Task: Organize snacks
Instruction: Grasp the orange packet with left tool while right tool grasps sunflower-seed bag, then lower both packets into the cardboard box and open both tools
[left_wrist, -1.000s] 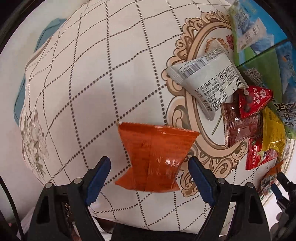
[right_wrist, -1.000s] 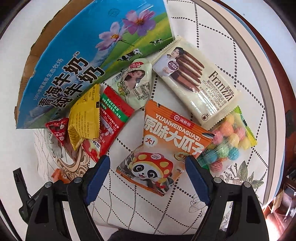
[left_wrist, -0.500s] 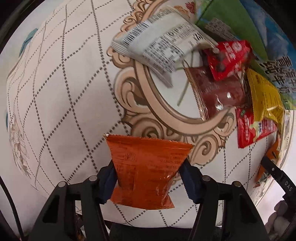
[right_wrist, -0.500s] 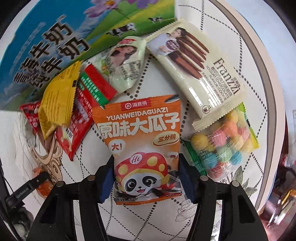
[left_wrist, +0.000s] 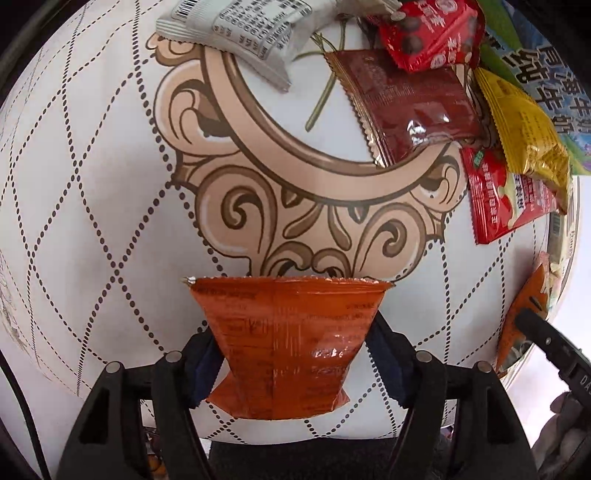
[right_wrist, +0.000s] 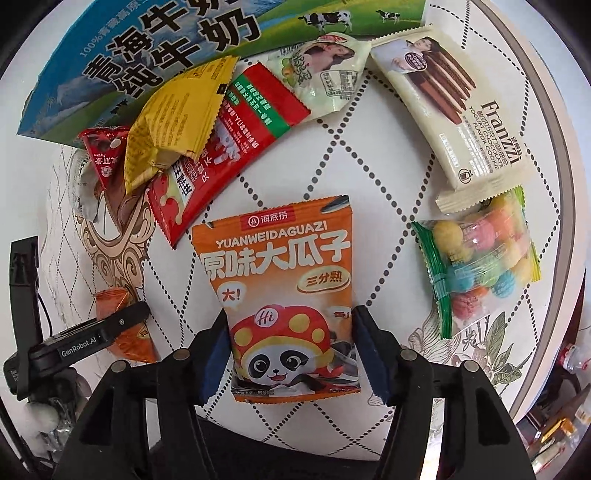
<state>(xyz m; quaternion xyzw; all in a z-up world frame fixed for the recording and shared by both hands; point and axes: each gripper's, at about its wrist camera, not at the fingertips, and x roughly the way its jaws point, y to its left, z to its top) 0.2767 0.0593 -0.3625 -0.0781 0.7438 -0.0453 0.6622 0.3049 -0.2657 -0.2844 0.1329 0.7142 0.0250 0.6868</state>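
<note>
Two grippers work over one round desk (right_wrist: 388, 122) covered in a white quilted-pattern cloth with a tan scroll ornament. Largest item on it is the blue and green milk carton (right_wrist: 155, 48), lying flat at the far edge. Next in size, a cream Franzzi cookie pack (right_wrist: 454, 110) lies at the far right, clear of the carton.

The orange sunflower-seed bag (right_wrist: 284, 288) with the panda print sits between the blue pads of the right gripper (right_wrist: 291, 350). The pads touch its lower sides and pinch it there, while the jaws are opening.

The plain orange packet (left_wrist: 288, 343), printed side down, sits between the pads of the left gripper (left_wrist: 291, 362). Its waist is squeezed narrow by the pads, and these jaws are also opening.

A clear bag of coloured balls (right_wrist: 480, 266) lies just below the cookie pack. A red pack (right_wrist: 221, 147), a yellow pack (right_wrist: 177, 118) and a small red pouch (right_wrist: 103, 151) overlap beside the carton.
</note>
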